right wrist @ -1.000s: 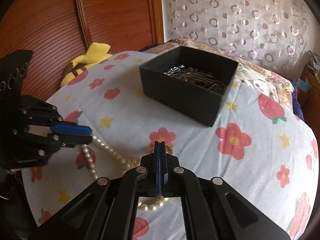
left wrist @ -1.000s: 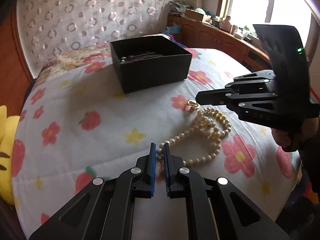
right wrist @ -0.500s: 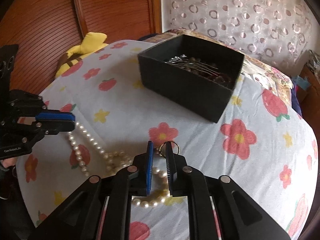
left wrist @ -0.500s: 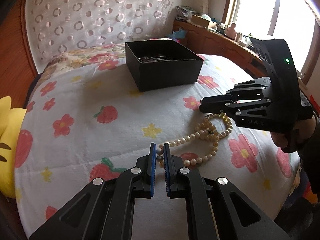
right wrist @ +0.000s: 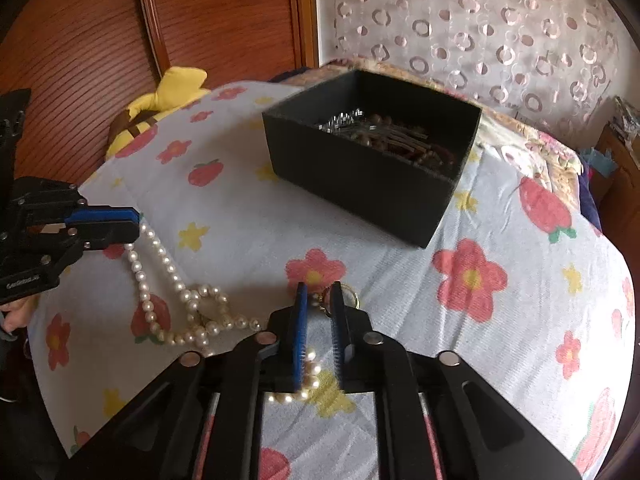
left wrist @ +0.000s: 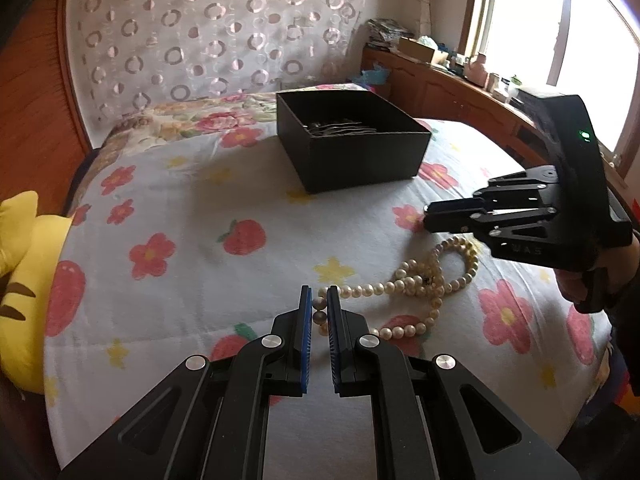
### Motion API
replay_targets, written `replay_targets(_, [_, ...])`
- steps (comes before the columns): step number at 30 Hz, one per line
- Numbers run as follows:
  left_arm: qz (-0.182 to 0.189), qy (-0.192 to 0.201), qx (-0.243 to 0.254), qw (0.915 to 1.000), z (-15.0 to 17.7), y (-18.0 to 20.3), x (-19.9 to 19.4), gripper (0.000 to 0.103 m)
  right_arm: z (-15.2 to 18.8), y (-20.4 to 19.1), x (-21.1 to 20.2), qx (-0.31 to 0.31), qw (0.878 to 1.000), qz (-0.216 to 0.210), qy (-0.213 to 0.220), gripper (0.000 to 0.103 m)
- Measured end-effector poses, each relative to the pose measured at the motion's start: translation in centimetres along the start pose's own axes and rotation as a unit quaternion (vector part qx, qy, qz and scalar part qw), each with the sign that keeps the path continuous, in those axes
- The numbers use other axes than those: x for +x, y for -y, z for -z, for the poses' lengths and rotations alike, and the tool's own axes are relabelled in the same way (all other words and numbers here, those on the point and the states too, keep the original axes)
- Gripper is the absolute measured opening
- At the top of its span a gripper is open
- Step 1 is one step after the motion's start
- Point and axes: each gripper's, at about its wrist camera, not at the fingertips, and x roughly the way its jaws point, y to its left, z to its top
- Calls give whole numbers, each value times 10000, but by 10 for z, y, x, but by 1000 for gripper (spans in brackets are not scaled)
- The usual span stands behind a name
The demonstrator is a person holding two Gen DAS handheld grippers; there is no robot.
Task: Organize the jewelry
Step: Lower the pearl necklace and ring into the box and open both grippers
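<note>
- Two hand-held grippers are seen over a bed covered by a floral bedspread [left wrist: 192,208], and one black box [left wrist: 360,160] serves as the landmark.
- One pearl necklace [left wrist: 424,280] is laid on the bedspread on the near side of the black box, well apart from it, looped over itself in a loose tangle.
- One end of the pearl necklace is pinched between the blue pads of the left gripper [left wrist: 320,312]; two or three beads are seen between the pads, which are pressed onto them.
- One gold ring [right wrist: 344,294] is seen on the bedspread, nearer to the black box than the pearl tangle is, beside a red flower print.
- The gold ring is flanked by the fingertips of the right gripper [right wrist: 319,304]; its jaws are narrowly parted and closing, and whether the pads touch the ring cannot be told.
- One part of the pearl strand is also seen further back between the right gripper's fingers, lying on the bedspread.
- Several thin metal pins and dark beads are held inside the black box; they cannot be counted exactly.
- One yellow plush toy [right wrist: 160,104] is seen at the bed's edge, to the left of the black box, against the wooden wall.
- One hand [left wrist: 576,284] is visible on the right gripper's handle.
</note>
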Motion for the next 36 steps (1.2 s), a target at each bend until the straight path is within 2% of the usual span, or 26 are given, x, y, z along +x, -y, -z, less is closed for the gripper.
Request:
replay_targets(9, [-23, 220, -20, 9998, -8, -3, -11, 7, 0, 3, -23, 72, 9993, 78, 345, 11])
replay_targets(20, [124, 707, 117, 9974, -44, 12, -33, 7, -6, 14, -62, 202, 9966, 96, 790, 11])
replay_targets(26, [167, 1100, 271, 9934, -89, 21, -47, 7, -29, 22, -83, 161, 9927, 155, 1187, 11])
replay_targets(32, [275, 1678, 329, 9849, -155, 26, -77, 7, -59, 28, -102, 69, 9880, 181, 1534, 11])
replay_targets(36, [273, 1919, 323, 9805, -189, 26, -89, 7, -77, 33, -107, 51, 9858, 152, 1670, 11])
